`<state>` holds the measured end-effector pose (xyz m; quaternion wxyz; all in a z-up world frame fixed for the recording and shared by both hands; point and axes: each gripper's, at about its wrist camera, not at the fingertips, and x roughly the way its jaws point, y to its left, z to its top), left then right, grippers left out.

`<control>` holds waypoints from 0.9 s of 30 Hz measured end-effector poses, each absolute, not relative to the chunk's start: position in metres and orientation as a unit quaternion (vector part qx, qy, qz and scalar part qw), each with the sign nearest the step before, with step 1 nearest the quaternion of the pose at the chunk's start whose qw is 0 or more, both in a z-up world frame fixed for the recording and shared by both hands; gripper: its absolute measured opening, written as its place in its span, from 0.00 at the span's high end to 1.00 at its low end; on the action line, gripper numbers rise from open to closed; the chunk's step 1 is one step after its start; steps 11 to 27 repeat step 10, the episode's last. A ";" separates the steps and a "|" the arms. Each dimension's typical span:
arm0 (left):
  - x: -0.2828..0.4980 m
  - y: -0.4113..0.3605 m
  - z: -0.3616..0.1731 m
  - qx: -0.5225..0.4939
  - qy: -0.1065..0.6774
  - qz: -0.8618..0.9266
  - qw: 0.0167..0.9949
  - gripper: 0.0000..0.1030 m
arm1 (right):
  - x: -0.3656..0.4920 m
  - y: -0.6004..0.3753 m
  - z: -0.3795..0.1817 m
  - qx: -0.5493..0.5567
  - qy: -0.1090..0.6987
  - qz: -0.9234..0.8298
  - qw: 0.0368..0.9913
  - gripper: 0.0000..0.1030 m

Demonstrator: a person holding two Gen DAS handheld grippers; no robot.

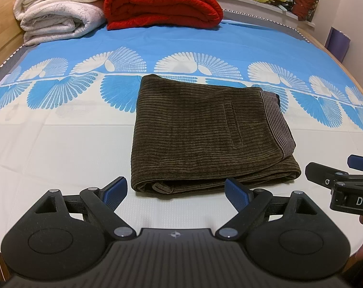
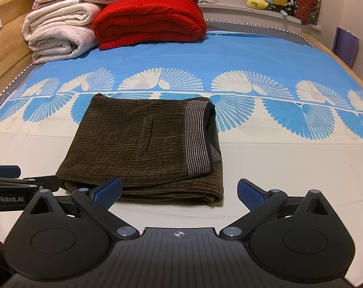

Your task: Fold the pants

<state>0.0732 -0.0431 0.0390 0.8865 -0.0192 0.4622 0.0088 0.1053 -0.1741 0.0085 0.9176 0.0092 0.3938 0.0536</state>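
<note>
The bed [image 2: 277, 55], in a blue-and-white fan-print sheet, carries folded brown corduroy pants [image 2: 143, 144] at centre, a red blanket [image 2: 150, 21] at twelve o'clock, cream blankets [image 2: 59, 36] at ten.

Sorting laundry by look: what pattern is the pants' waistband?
Thin grey and dark stripes on the waistband, clearest in the right wrist view.

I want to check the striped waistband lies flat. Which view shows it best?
The right wrist view: the striped waistband of the folded pants shows broad and near centre, its inner side visible. The left wrist view shows the same band as a narrower strip at the pants' right edge, seen more obliquely.
</note>
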 end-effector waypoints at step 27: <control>0.072 -0.042 0.039 -0.014 0.460 0.007 0.888 0.11 | 0.104 -0.173 0.008 0.009 0.394 0.055 0.918 0.01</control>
